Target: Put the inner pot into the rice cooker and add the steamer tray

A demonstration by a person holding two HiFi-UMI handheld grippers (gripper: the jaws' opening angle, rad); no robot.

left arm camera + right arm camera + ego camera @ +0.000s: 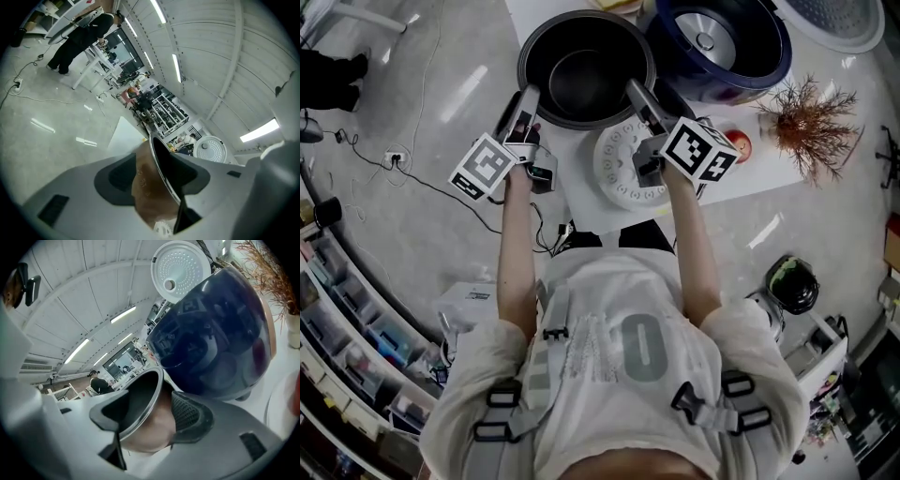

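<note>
The left gripper [526, 97] and right gripper [636, 92] straddle opposite sides of the inner pot [586, 80]. Their fingers [117, 178] are apart and not yet clamped, probably to lift it level into the rice cooker [727, 47] beside it.

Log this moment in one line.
inner pot: outside rice cooker; left gripper: open astride rim; right gripper: open astride rim; steamer tray: untouched

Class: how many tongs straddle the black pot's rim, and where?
2: left tongs over the left rim of the round black metal inner pot, right tongs over its right rim. None hidden.
</note>
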